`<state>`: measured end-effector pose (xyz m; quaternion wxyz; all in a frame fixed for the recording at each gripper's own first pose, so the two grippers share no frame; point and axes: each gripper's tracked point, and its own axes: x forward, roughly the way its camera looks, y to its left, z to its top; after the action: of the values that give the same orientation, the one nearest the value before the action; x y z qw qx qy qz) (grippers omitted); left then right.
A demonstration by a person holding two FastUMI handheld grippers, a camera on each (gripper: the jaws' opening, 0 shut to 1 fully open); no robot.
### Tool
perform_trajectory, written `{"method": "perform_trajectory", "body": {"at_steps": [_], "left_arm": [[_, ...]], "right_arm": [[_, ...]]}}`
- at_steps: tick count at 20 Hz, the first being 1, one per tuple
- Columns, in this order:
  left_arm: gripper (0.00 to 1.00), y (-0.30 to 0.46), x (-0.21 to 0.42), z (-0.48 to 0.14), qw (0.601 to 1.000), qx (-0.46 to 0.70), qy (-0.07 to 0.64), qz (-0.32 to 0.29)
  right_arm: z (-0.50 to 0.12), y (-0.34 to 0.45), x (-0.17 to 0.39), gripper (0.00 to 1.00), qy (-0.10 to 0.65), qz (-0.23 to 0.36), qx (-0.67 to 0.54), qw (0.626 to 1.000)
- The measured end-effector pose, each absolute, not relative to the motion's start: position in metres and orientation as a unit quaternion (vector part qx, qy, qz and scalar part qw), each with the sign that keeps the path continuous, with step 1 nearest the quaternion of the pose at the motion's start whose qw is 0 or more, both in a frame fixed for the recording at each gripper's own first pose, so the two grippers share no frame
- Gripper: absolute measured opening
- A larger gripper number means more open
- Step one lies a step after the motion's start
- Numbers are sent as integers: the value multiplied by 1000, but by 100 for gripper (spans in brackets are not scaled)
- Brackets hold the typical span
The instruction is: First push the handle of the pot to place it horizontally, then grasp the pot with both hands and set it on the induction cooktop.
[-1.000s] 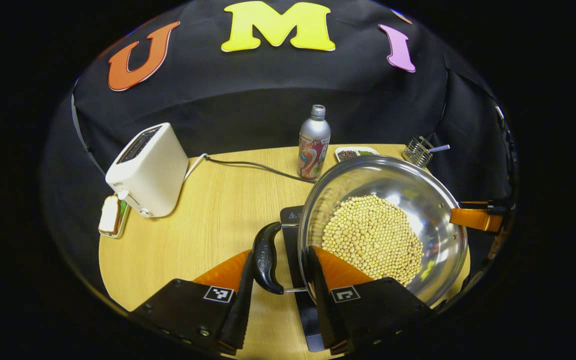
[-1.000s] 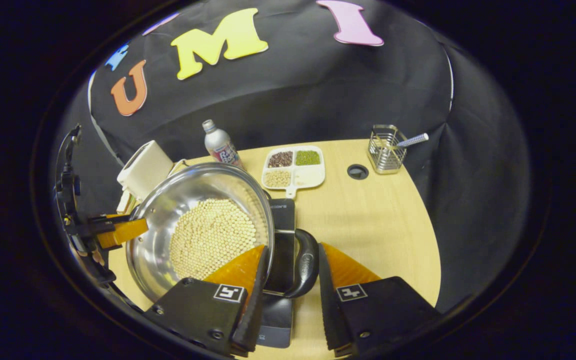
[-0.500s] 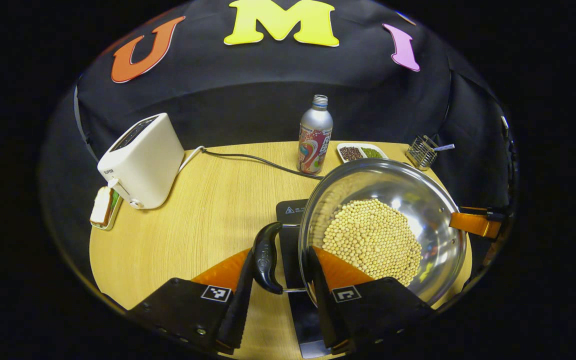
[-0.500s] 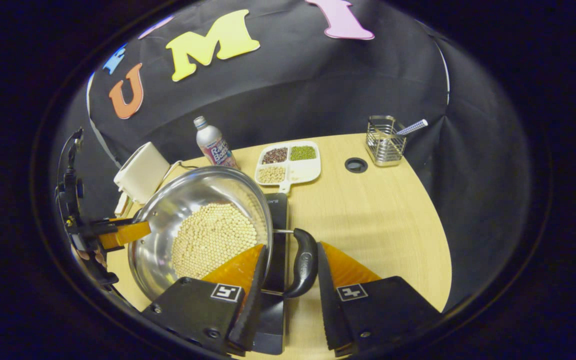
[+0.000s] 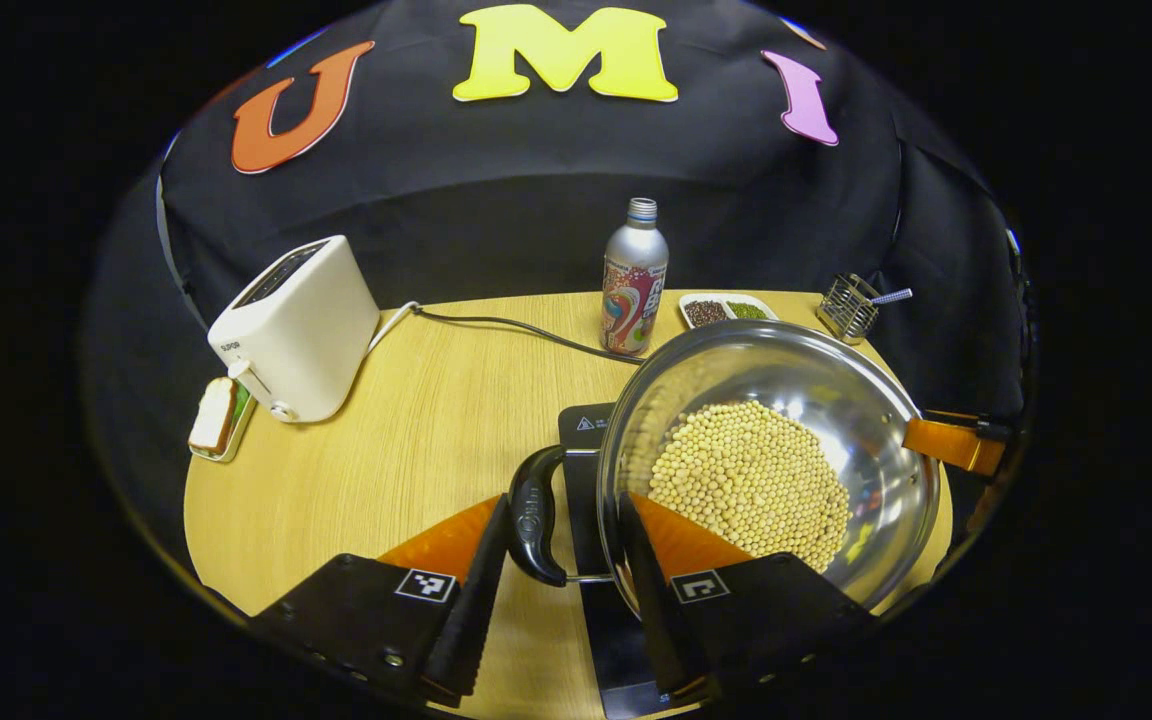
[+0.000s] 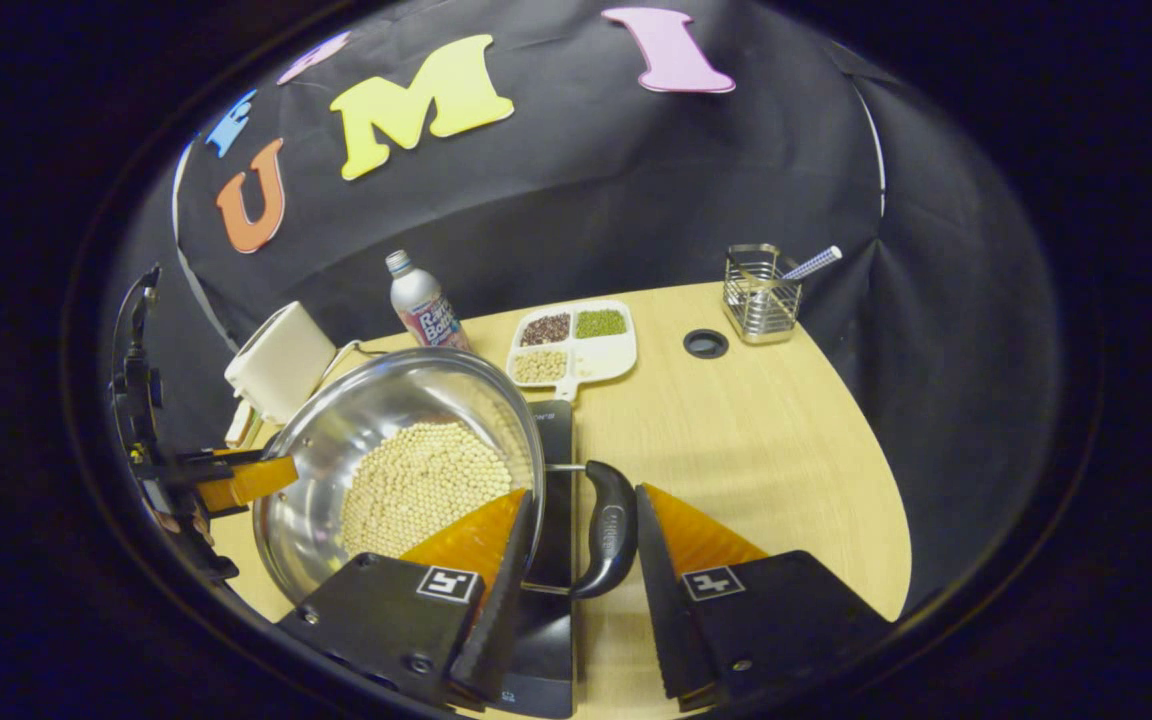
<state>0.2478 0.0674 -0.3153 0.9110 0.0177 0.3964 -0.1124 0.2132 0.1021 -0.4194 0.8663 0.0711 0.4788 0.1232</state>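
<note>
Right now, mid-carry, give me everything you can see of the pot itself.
The pot is a wide, shallow, shiny steel pan with a thin rim, about half filled with pale round beans. It has two black loop handles on wire brackets, one on each side. The left gripper straddles the left handle; the right gripper straddles the right handle. One finger of each reaches inside the rim. The pot sits over the black induction cooktop, whether resting or just above I cannot tell.

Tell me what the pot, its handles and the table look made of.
Pot: polished metal, probably stainless steel; its wall mirrors light and surroundings.
Handles: glossy black, likely plastic, on thin metal wire brackets.
Table: pale wood-grain surface with fine streaks; veneer or laminate, cannot tell.
</note>
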Motion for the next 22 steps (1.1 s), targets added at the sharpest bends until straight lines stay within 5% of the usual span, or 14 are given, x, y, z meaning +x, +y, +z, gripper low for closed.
{"method": "perform_trajectory", "body": {"at_steps": [2,3,4,8,9,11,22], "left_arm": [[63,71,249,-308,920,41,377,-103],[75,73,250,-309,924,55,366,-94],[69,73,247,-304,927,61,359,-89],[84,78,233,-270,943,58,318,-80],[89,83,228,-263,946,60,309,-72],[100,93,219,-251,953,62,290,-59],[97,117,135,-185,980,16,194,-44]], "right_arm": [[-418,101,213,61,468,113,63,874],[-417,101,212,60,464,103,63,877],[-416,99,211,62,459,96,62,881],[-380,86,223,63,381,67,39,921],[-370,87,220,68,369,69,33,926],[-353,85,215,100,350,63,30,934],[-300,101,131,95,296,58,51,952]]}}
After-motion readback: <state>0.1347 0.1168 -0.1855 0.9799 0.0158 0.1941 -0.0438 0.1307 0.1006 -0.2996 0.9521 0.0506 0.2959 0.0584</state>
